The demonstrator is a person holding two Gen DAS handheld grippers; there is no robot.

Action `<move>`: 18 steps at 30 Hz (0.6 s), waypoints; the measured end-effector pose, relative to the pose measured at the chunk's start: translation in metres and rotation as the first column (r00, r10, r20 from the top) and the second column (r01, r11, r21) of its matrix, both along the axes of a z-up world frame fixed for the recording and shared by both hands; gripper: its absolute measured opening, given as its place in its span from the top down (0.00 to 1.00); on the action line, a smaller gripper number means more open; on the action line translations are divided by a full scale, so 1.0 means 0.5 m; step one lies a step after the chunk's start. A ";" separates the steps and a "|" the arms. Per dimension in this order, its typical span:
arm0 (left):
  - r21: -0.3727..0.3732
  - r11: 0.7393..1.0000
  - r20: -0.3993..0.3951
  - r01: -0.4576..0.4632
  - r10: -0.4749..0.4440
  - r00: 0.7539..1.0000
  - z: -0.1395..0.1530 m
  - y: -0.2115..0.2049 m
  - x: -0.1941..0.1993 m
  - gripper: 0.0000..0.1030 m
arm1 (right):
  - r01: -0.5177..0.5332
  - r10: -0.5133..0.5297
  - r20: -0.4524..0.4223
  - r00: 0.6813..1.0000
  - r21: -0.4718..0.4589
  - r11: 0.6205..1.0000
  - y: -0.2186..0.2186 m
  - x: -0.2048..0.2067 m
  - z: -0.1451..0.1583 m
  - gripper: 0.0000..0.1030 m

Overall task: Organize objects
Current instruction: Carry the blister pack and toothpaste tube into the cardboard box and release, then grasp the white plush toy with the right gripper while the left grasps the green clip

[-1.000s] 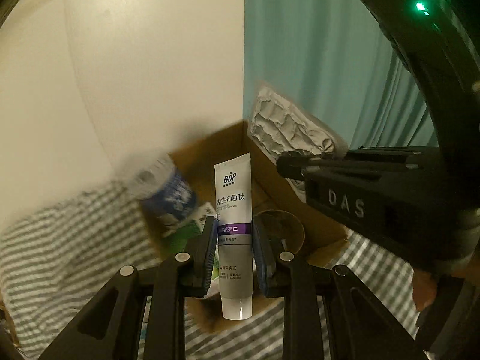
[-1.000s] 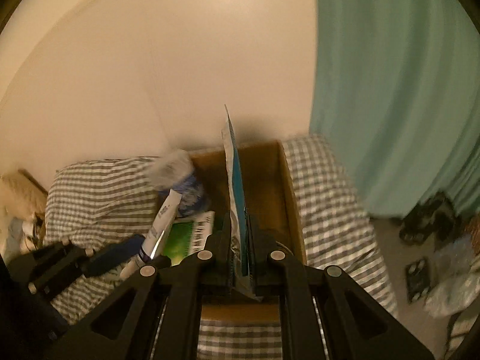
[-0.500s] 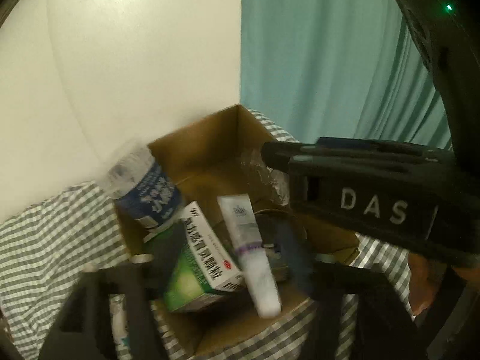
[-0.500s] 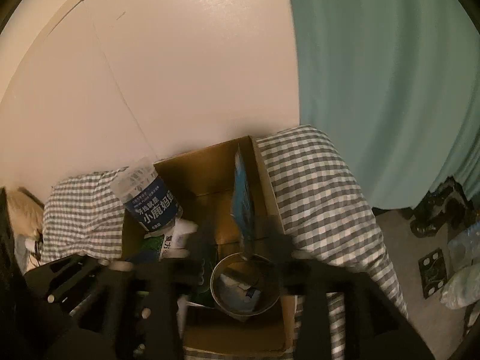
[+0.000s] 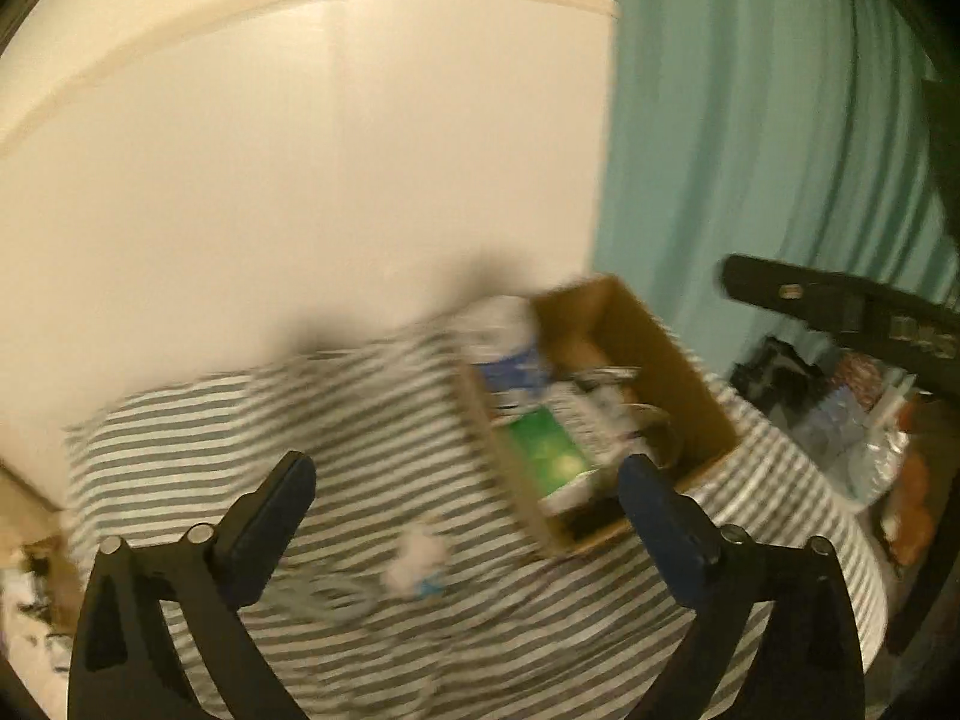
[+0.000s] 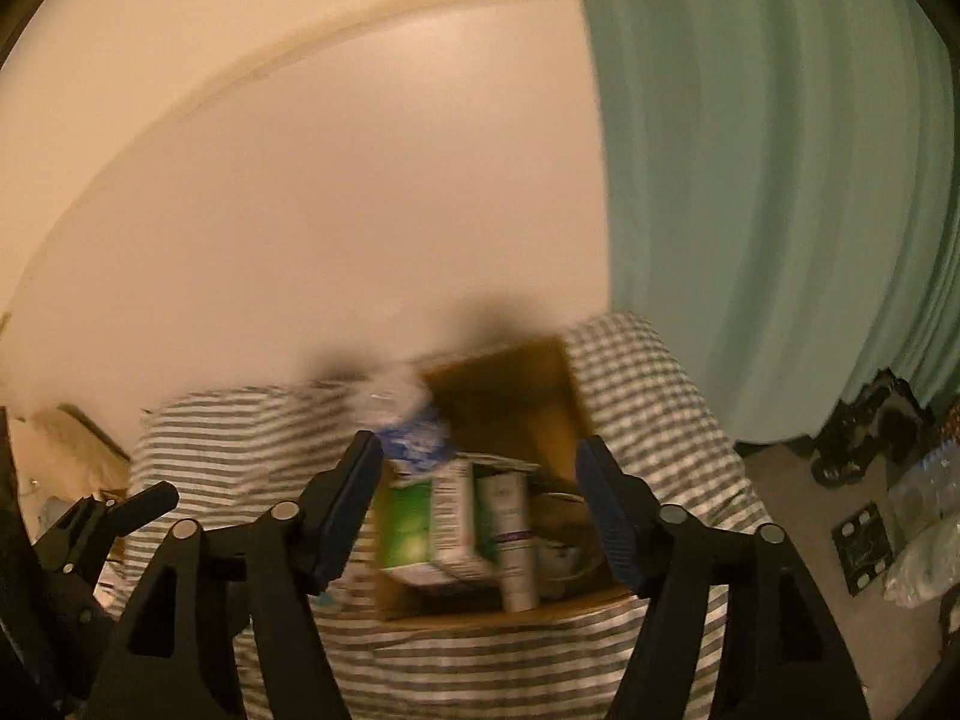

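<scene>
A: Left wrist view first?
B: The left tongs [image 5: 459,495] are spread wide, holding nothing. Beyond them a brown cardboard box [image 5: 690,360] sits near the far right corner of the checked bed [image 5: 240,420], by the teal curtain [image 5: 750,150]. Motion blur smears its contents: a green carton [image 5: 543,450] and a blue-labelled bottle [image 5: 507,348].

A: And the right wrist view?
B: The right tongs [image 6: 480,486] are also spread and empty. The box [image 6: 510,384] runs lengthwise away from the camera. A white toothpaste tube [image 6: 513,534] lies along it, cap toward the near wall, beside the green carton [image 6: 414,522]. A metal bowl [image 6: 564,540] is half hidden.
</scene>
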State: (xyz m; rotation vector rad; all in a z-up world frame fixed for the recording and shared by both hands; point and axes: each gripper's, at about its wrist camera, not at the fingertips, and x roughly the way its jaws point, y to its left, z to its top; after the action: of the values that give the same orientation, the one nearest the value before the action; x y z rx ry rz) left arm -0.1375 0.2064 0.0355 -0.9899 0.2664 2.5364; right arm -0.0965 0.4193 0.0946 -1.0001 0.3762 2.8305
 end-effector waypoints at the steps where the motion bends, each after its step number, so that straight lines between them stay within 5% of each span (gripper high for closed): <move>1: -0.008 1.000 -0.018 -0.024 0.023 1.000 0.013 -0.033 0.012 0.00 | -0.007 0.007 -0.017 1.000 0.000 1.000 -0.026 0.007 0.013 0.31; 10: 0.043 0.970 -0.055 -0.238 0.240 0.969 0.032 -0.328 0.055 0.00 | -0.106 0.107 -0.050 0.993 0.011 0.994 -0.285 0.050 0.041 0.24; 18: -0.083 0.931 -0.081 -0.356 0.349 0.933 -0.078 -0.441 0.050 0.00 | -0.047 0.048 0.083 0.995 -0.012 0.999 -0.379 -0.012 -0.128 0.24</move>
State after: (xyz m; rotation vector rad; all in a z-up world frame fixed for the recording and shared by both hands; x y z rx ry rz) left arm -0.1125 -0.0140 -0.0034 -1.0744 0.2503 2.9100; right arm -0.1023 0.2297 0.0307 -1.1405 0.3628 2.8199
